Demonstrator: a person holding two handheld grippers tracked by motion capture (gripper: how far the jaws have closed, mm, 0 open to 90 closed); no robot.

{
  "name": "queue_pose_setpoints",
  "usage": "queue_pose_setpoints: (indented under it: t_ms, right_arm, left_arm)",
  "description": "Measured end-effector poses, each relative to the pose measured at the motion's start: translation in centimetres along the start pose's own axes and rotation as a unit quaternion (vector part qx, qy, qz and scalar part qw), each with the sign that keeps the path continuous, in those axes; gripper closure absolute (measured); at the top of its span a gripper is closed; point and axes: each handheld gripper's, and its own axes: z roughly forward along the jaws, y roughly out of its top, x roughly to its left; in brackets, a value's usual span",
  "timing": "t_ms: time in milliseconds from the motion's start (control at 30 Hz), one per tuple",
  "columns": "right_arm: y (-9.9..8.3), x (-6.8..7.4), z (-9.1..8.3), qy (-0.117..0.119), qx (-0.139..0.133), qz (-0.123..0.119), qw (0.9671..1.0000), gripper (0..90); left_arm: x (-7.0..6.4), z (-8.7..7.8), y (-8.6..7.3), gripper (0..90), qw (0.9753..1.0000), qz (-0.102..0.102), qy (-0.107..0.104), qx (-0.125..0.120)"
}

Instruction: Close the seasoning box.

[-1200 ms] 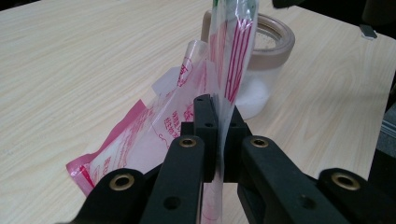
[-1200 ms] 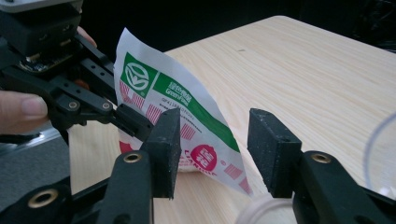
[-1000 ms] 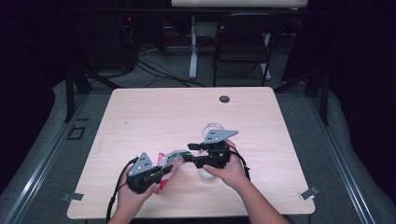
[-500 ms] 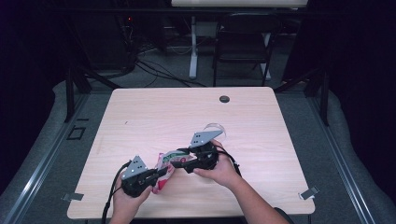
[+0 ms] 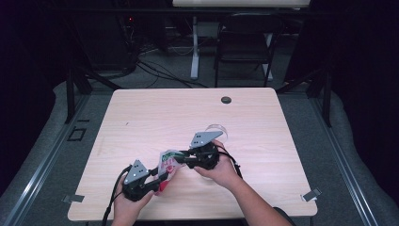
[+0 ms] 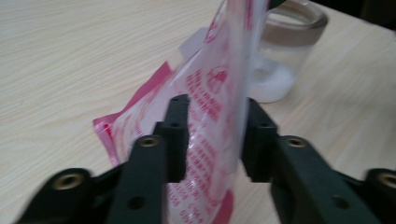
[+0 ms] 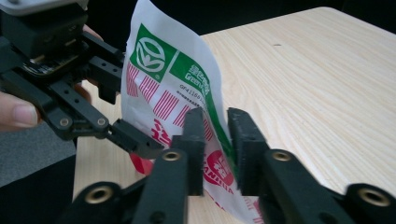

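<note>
**High view to gripper views: 2 grippers on 1 bag**

High view: the left gripper [image 5: 160,178] and right gripper [image 5: 181,159] meet at a red, white and green bag [image 5: 167,162] near the front of the wooden table [image 5: 155,117]. A clear glass jar [image 5: 217,131] stands just behind the right gripper.

Left gripper view: the jaws pinch the bag's [image 6: 205,116] lower part, with the jar [image 6: 285,51] just behind it.

Right gripper view: the jaws clamp the bag's [image 7: 173,88] green edge, and the left gripper [image 7: 121,116] grips its far side.
</note>
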Motion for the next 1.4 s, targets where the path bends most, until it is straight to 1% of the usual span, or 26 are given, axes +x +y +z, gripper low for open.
queue_pose_setpoints:
  t_ms: [67, 100, 167, 200, 233, 333, 367, 467, 533, 600, 733, 900, 967, 1233, 1367, 1400]
  right_arm:
    - [0.0, 0.1, -0.1, -0.002, -0.002, -0.004, 1.0, 83.4]
    - [0.0, 0.1, -0.2, -0.003, -0.003, -0.005, 1.0, 84.6]
    - [0.1, 0.2, -0.2, -0.009, -0.004, -0.01, 0.9999, 86.9]
    - [0.1, 0.2, -0.3, -0.01, -0.002, -0.013, 0.9999, 89.2]
    - [0.1, 0.2, -0.3, -0.008, -0.003, -0.013, 0.9999, 89.3]
    - [0.2, 0.4, -0.3, -0.01, -0.005, -0.011, 0.9999, 89.7]
    - [0.2, 0.4, -0.3, -0.01, -0.005, -0.011, 0.9999, 89.7]
    - [0.2, 0.5, -0.3, -0.012, -0.003, -0.014, 0.9998, 89.9]
    - [0.2, 0.5, -0.3, -0.012, -0.003, -0.015, 0.9998, 89.9]
    - [0.2, 0.6, -0.3, -0.014, -0.006, -0.015, 0.9998, 89.8]
    - [0.2, 0.7, -0.3, -0.015, -0.007, -0.016, 0.9997, 89.7]
    - [0.2, 0.7, -0.3, -0.015, -0.008, -0.015, 0.9997, 89.8]
    - [0.2, 0.7, -0.3, -0.017, -0.006, -0.017, 0.9997, 89.8]
    - [0.2, 0.8, -0.3, -0.018, -0.011, -0.016, 0.9996, 90.0]
    - [0.2, 0.8, -0.3, -0.02, -0.011, -0.017, 0.9996, 90.0]
    - [0.2, 0.8, -0.3, -0.02, -0.011, -0.016, 0.9996, 90.0]
  left_arm:
    - [0.1, 0.3, -0.3, 53.8, 0.9999, -0.011, 0.0, 0.01]
    - [0.2, 0.4, -0.4, 50.5, 0.9998, -0.015, -0.002, 0.011]
    - [0.1, 0.6, -0.7, 45.3, 0.9999, -0.014, 0.001, -0.003]
    - [0.1, 0.6, -0.7, 43.8, 0.9999, -0.012, 0.005, -0.004]
    - [0.0, 0.7, -0.8, 42.8, 0.9999, -0.009, 0.011, -0.005]
    - [0.0, 0.9, -1.1, 37.9, 0.9996, -0.011, 0.023, -0.013]
    - [0.1, 0.9, -1.1, 36.8, 0.9995, -0.009, 0.028, -0.011]
    - [0.2, 1.2, -1.4, 35.7, 0.999, -0.013, 0.04, -0.013]
    - [0.3, 1.4, -1.5, 33.2, 0.9989, -0.021, 0.041, -0.013]
    - [0.4, 1.4, -1.6, 32.7, 0.9987, -0.024, 0.043, -0.012]
    - [0.4, 2.0, -1.9, 31.0, 0.9985, -0.024, 0.048, -0.006]
    - [0.5, 3.1, -2.2, 29.9, 0.9984, -0.025, 0.05, 0.01]
    - [0.5, 3.6, -2.4, 29.2, 0.9983, -0.02, 0.055, 0.009]
    - [0.9, 4.5, -2.5, 23.1, 0.9979, -0.021, 0.061, 0.006]
    - [1.0, 4.8, -2.4, 22.6, 0.9975, -0.029, 0.064, 0.009]
    - [1.0, 4.8, -2.4, 22.6, 0.9976, -0.033, 0.061, 0.009]
